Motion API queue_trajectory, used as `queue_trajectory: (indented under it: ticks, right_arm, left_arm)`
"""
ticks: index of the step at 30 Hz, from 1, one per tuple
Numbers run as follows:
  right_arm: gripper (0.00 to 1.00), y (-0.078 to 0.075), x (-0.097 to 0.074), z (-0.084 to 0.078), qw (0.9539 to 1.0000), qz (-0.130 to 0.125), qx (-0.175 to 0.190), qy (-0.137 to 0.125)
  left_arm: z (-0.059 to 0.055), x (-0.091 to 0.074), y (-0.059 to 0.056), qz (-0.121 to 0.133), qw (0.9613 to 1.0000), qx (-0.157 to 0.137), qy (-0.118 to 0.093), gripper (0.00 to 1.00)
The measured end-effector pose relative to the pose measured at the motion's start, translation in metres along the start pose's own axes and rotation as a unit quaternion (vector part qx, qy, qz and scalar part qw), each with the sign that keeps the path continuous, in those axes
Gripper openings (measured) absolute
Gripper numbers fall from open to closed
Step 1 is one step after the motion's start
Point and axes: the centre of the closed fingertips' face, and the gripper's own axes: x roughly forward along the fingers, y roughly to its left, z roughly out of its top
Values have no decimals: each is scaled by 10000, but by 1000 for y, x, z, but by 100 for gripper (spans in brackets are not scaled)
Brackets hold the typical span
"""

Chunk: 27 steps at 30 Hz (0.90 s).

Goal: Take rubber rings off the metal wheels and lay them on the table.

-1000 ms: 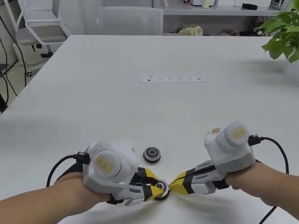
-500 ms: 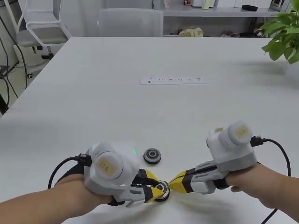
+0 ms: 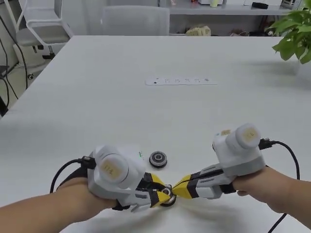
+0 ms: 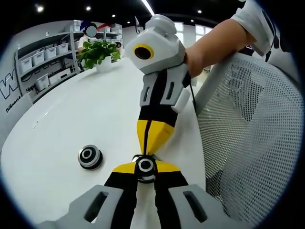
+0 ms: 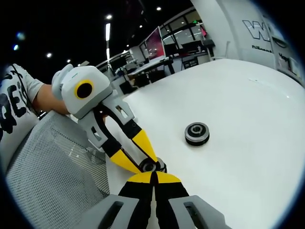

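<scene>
The step in hand looked like stripping the first ring. The left gripper (image 3: 160, 193) pinched a small metal wheel (image 4: 145, 166) between its yellow tips. The right gripper (image 3: 177, 187), jaws pressed together, met the wheel's rim from the opposite side. Whether it had caught the rubber ring (image 4: 137, 162) was too small to tell. Next would likely come a steady peel away from the left gripper. The wheel had a silvery hub and a dark band. A second wheel (image 3: 158, 158) lay on the table (image 3: 146, 111) just beyond both tips.
</scene>
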Motion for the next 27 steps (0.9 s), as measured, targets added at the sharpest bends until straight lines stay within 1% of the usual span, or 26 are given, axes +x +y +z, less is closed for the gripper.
queue_trajectory:
  ticks: [9,16,21,24,27]
  right_arm:
    - [0,2,2,1,9999,34,-131,-24]
    - [0,2,2,1,9996,1,-264,-19]
    - [0,2,2,1,9995,-8,-320,-8]
    - [0,4,3,0,9994,31,-352,4]
    - [0,5,3,0,9991,10,-433,20]
  left_arm:
    - [0,0,0,8,10000,-38,1,8]
    - [0,0,1,42,9999,-99,42,8]
    - [0,0,0,65,9999,-149,26,8]
    - [0,0,0,39,9998,-202,82,9]
    - [0,0,0,41,9997,-195,129,9]
